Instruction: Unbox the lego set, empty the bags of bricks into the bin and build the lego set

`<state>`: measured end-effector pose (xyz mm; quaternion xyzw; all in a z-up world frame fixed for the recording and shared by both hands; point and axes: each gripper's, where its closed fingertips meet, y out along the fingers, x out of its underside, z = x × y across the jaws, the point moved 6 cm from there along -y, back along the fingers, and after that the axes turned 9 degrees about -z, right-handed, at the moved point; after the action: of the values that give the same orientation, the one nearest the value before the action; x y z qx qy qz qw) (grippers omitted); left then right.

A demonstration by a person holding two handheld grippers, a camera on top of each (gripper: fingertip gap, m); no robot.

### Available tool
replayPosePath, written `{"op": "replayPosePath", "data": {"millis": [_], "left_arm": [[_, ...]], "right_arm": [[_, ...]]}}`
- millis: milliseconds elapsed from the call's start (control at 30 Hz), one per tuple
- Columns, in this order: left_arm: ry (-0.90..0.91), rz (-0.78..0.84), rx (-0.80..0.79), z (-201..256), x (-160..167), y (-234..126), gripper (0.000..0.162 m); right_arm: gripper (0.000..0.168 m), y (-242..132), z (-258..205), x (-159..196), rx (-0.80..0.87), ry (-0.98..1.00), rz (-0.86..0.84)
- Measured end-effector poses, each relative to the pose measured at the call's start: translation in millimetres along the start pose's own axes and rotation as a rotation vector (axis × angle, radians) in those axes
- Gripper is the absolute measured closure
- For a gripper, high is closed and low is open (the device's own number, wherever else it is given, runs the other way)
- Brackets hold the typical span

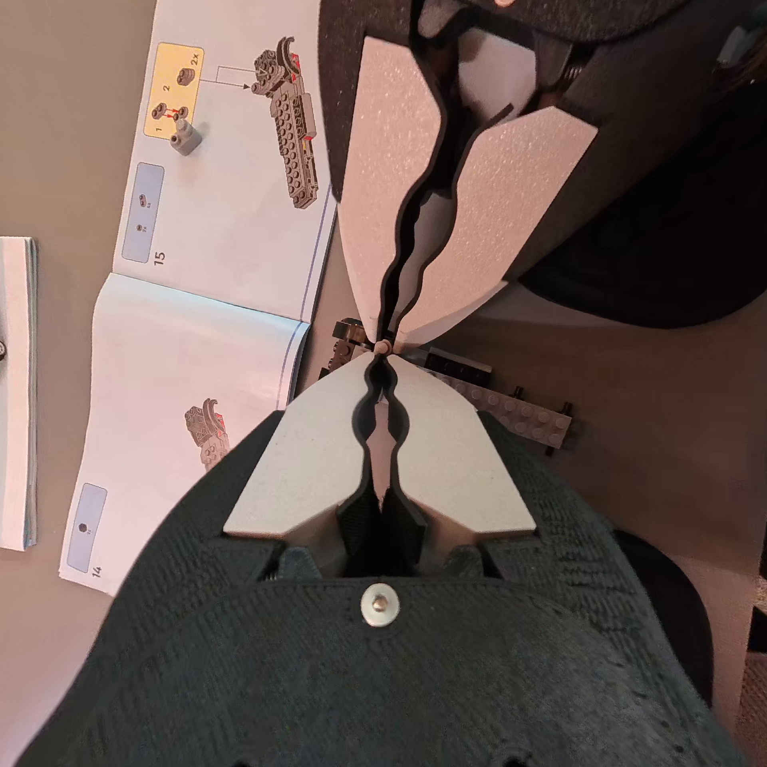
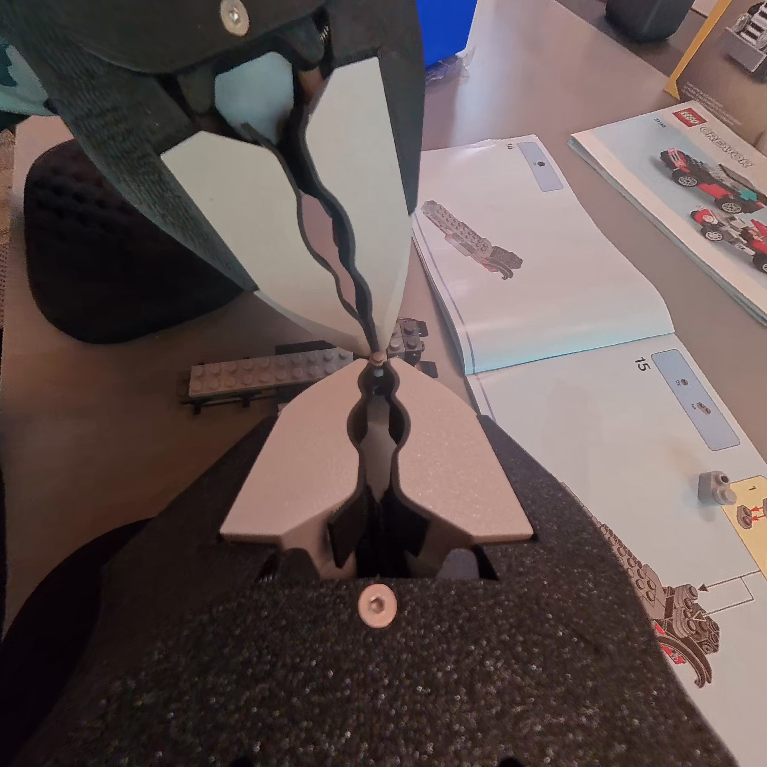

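Stud (image 1: 382, 346), tiny, round and tan, sits right where the two claws meet tip to tip, just above the build (image 2: 265, 371) on the table (image 1: 62, 124). The left gripper (image 1: 381, 361) has its fingers drawn together to a slit, and the right gripper (image 2: 375, 367) is pinched just as tight. Both appear to nip the stud. I cannot tell whether it is one piece or two being pressed together, or which claw truly carries it.

The risk, to my eye, is the size of the thing. Both grips are on the very fingertips, so a slight twist or uneven squeeze could flick the stud out. It would drop onto the build or roll off across the table. If the two claws push off-axis, the parts may not seat. If either dips, it could knock the long grey build, which lies loose under the tips.

Beside the build, the open booklet (image 2: 560, 290) lies flat. It shows drawings of the grey chassis, printed step numbers at the page corners, small parts boxes with counts, and a yellow inset. A loose grey brick (image 2: 714, 489) rests on the page by that inset, well away from the build, and could be swept off.

Beyond the booklet is a second booklet (image 2: 685, 199), closed. Its cover has a red brand logo, a title and pictured cars. Farther still are the box (image 2: 726, 54), yellow-edged with small print, and the blue bin (image 2: 446, 29).
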<state>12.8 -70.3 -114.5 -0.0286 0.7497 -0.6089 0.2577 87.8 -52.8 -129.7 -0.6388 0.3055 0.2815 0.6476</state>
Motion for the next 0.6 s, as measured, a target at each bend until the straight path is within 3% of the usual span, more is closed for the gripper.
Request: {"op": "replayPosePath", "data": {"millis": [33,433,600], "left_arm": [[-0.01,-0.001,0.008,-0.4,0.0,-0.1,0.162],[-0.128,0.134,0.002,-1.6,2.5,-7.9,0.159],[-0.105,0.087,0.006,0.5,9.6,0.6,0.16]], "right_arm": [[0.164,0.1,0.2,0.0,-0.002,0.0,0.0],[0.156,-2.5,1.3,-1.6,-0.031,0.001,0.035],[0.162,2.4,1.5,1.1,-0.024,-0.004,-0.011]]}}
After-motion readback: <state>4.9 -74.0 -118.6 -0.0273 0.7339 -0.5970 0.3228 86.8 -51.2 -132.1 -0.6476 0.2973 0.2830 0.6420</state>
